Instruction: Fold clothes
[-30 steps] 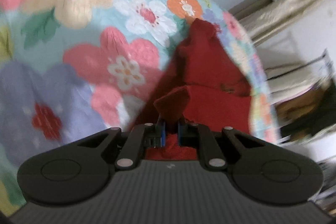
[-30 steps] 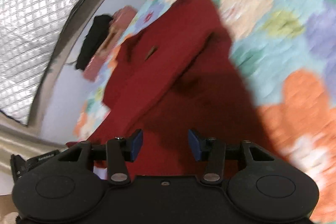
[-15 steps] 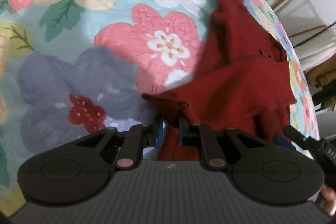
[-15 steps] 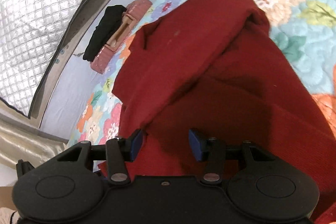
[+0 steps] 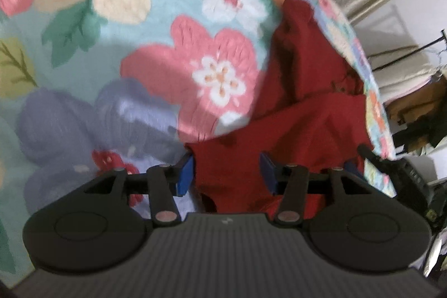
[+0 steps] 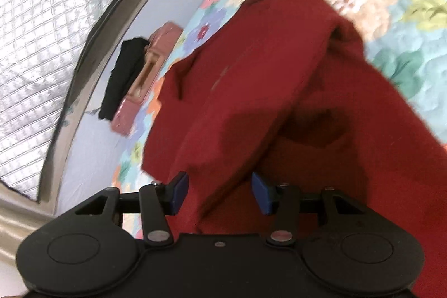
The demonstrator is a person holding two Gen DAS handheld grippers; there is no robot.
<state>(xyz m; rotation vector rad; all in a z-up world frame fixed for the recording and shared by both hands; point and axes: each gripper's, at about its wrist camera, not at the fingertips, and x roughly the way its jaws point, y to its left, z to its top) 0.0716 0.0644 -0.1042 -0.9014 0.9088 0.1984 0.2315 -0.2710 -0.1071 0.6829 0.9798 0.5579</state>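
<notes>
Lying across a quilted floral bedspread [image 5: 117, 27], the red garment [image 5: 301, 113] is a deep brick red, matte and fairly thick, with no print visible on it. In the left wrist view it runs along the right side of the bed near the edge, narrow at the far end and broadening toward the camera, where a fold crosses it and a rumpled corner lies between the blue pads of the left gripper [image 5: 226, 173]. Those jaws are opening; the cloth sits between them, and the pads do not appear to press on it. The picture is somewhat blurred, so fine detail of the weave cannot be told. In the right wrist view the same red garment [image 6: 279, 91] fills the middle of the frame: one layer is folded over another, giving a long straight folded edge that runs diagonally from the far end down toward the right gripper [image 6: 219, 193]. A darker shadowed patch lies under that flap. The right jaws stand apart and are opening slightly, with the folded edge of the cloth lying in the gap between the pads, not pinched. Beyond the garment, at the far edge of the bed, a pink case [image 6: 145, 74] lies with a black cloth [image 6: 123, 69] beside it.
</notes>
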